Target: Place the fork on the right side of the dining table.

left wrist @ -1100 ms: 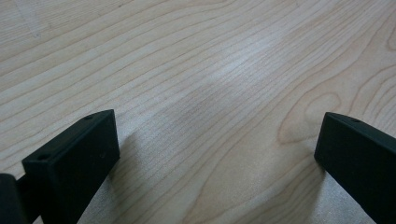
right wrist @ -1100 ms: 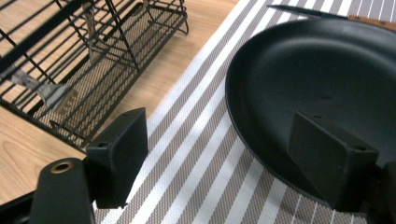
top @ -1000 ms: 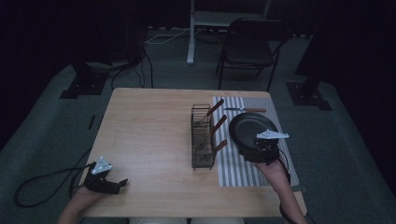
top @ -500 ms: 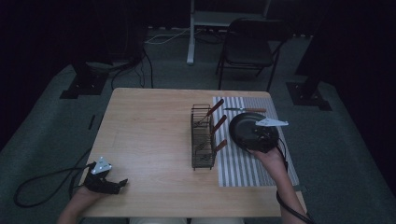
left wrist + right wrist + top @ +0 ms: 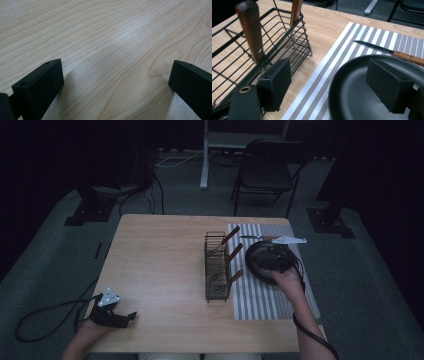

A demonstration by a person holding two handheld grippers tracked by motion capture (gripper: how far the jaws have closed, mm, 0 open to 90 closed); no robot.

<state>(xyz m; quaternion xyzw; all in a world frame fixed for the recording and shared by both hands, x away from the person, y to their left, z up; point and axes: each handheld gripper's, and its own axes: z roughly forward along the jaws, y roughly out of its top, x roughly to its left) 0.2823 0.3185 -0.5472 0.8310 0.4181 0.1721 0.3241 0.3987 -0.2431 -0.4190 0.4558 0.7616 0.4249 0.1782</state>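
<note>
Take the black wire rack (image 5: 218,267) on the wooden table (image 5: 160,270) as your landmark. It stands near the middle of the table, at the left edge of the striped placemat (image 5: 260,295), and 3 wooden-handled utensils (image 5: 230,236) lean out of it toward the mat.

Your right gripper (image 5: 332,87) is to the right of the rack, over the placemat. In the right gripper view its jaws stand wide apart and nothing is between them: one jaw hangs close to the rack's near wire wall, the other is over the black pan (image 5: 367,90). Whether that jaw touches the pan's surface you cannot tell from here. The pan sits on the placemat just right of the rack, and in the high view your right hand (image 5: 287,279) is at its near rim.

Beyond the pan, farther from you than the rack's near end, 1 knife (image 5: 387,50) with a wooden handle lies flat on the mat, its blade pointing back toward the rack.

Your left gripper (image 5: 120,317) is well apart from the rack, at the table's near left corner, low over the bare wood. In the left gripper view its jaws are spread wide, with only wood grain between them.
</note>
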